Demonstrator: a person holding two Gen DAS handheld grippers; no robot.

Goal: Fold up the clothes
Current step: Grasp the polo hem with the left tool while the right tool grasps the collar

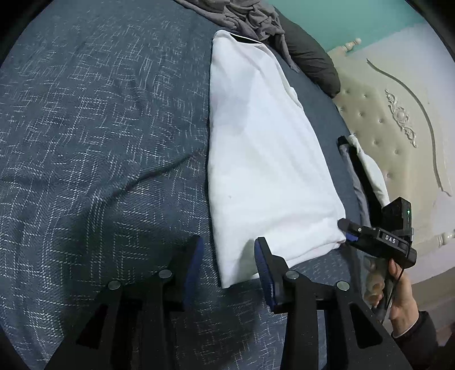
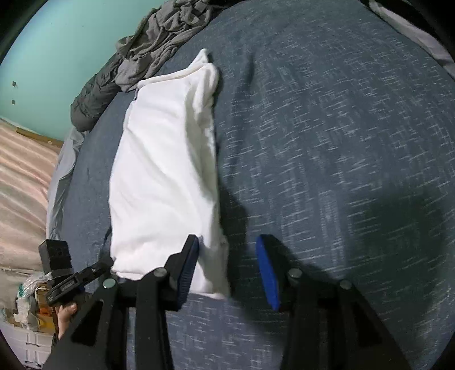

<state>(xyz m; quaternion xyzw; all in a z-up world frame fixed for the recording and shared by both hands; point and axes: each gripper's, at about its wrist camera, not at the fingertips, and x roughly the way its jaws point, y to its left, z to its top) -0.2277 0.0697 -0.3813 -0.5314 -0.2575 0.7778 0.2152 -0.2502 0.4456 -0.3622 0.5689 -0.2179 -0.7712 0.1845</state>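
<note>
A white garment [image 1: 264, 159] [image 2: 162, 176], folded into a long narrow strip, lies on the blue patterned bedspread [image 1: 99, 128] [image 2: 327, 128]. My left gripper [image 1: 227, 242] is open at its near end, and the strip's near left corner lies between the fingers. My right gripper [image 2: 227, 240] is also open, with the near right corner of the strip beside its left finger [image 2: 190, 261]. The left wrist view shows the right gripper [image 1: 348, 229] at that corner, held by a hand [image 1: 401, 296]. The left gripper [image 2: 96, 269] shows in the right wrist view at the other corner.
Crumpled grey clothes [image 1: 244, 17] [image 2: 165, 31] and a dark jacket [image 1: 310, 57] [image 2: 88, 99] are piled past the strip's far end. A cream tufted headboard [image 1: 384, 113] stands on one side. A pink blanket [image 2: 20, 185] lies beyond the bed's edge.
</note>
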